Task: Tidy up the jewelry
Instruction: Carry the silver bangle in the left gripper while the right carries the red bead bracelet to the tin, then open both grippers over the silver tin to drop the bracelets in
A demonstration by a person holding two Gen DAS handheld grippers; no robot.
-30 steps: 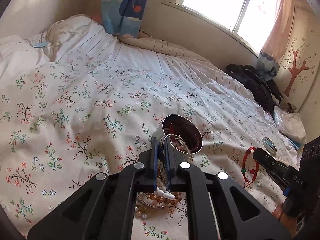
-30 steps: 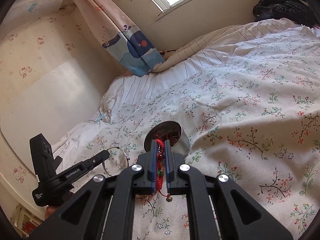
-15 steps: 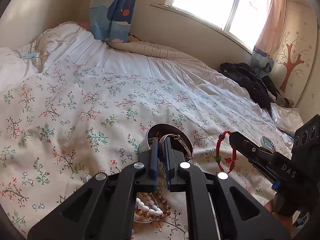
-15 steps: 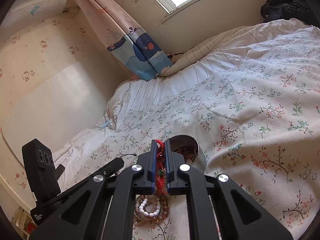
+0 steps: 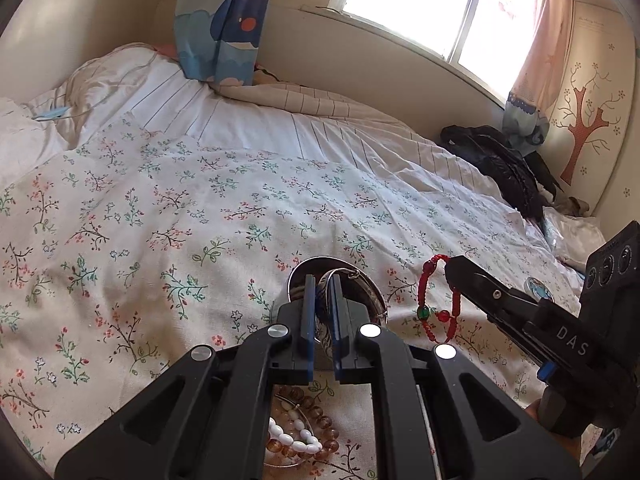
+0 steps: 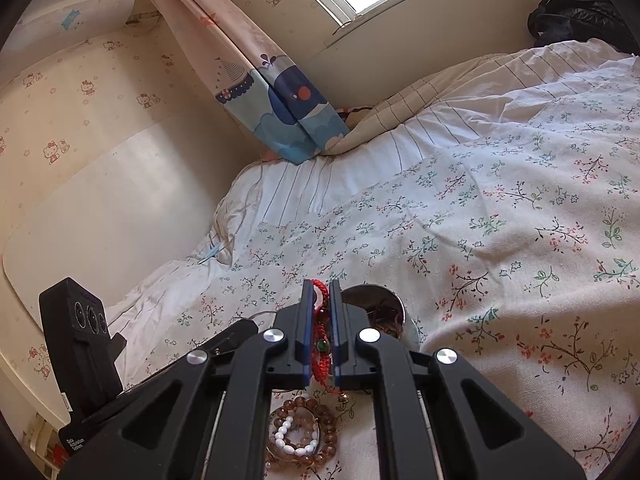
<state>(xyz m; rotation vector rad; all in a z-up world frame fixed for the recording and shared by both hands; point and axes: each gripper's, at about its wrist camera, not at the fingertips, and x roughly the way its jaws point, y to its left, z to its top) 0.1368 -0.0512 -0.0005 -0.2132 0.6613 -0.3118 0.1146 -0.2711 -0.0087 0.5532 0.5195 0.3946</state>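
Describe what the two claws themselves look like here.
Both are matte black plastic. Each left claw and right claw has two thin fingers with blue pads, angular cut-out arms and four silver pivot bolts. The right claw's body carries white "DAS" lettering and a black block with three round lenses. No sleeve shows.

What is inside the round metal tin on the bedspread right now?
In the right wrist view, the metal tin holds a dark tangle of thin jewelry, not identifiable piece by piece. The right gripper, shut on the red cord bracelet, hides the tin's left half and bottom.
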